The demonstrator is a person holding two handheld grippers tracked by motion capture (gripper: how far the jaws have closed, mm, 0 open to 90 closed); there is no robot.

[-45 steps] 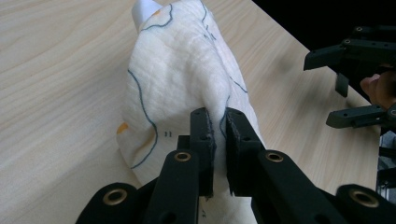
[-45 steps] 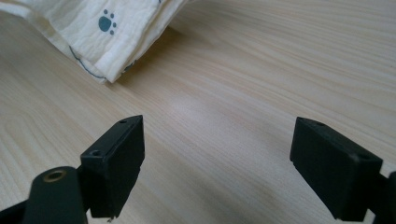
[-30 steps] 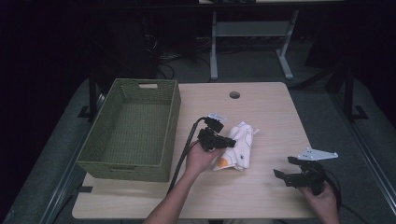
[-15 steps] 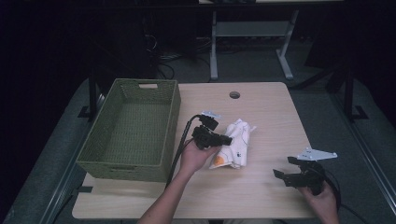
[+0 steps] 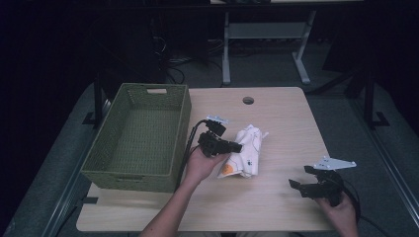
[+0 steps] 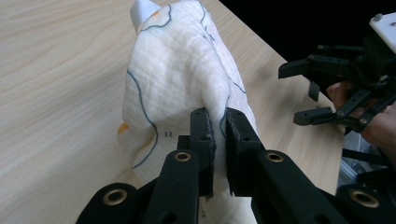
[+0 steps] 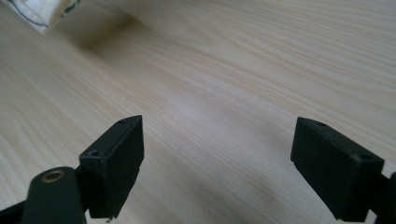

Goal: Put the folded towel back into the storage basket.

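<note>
The green woven basket [image 5: 138, 138] stands on the left part of the wooden table [image 5: 276, 207]; from the high view its floor looks bare, though I cannot see the inside of the near wall. It has a slot handle in the far wall.

My left gripper [image 5: 236, 147] is just right of the basket's right wall. In the left gripper view its jaws are pressed nearly together on a raised fold of the white cloth [image 6: 177, 74]. The cloth lies bunched at mid-table, right of the basket and apart from it, with thin dark line drawing and an orange patch near its near end. Whether its lower edge rests on the wood or is lifted I cannot tell; the near part is cut off by the gripper's own linkage.

My right gripper [image 5: 302, 177] sits near the table's near right corner, well apart from the cloth, jaws spread with only wood grain between them in the right gripper view. A corner of the cloth is cropped at the top left edge there. A round cable hole [image 5: 248, 100] is at the far edge. The surroundings are too dark to read.
</note>
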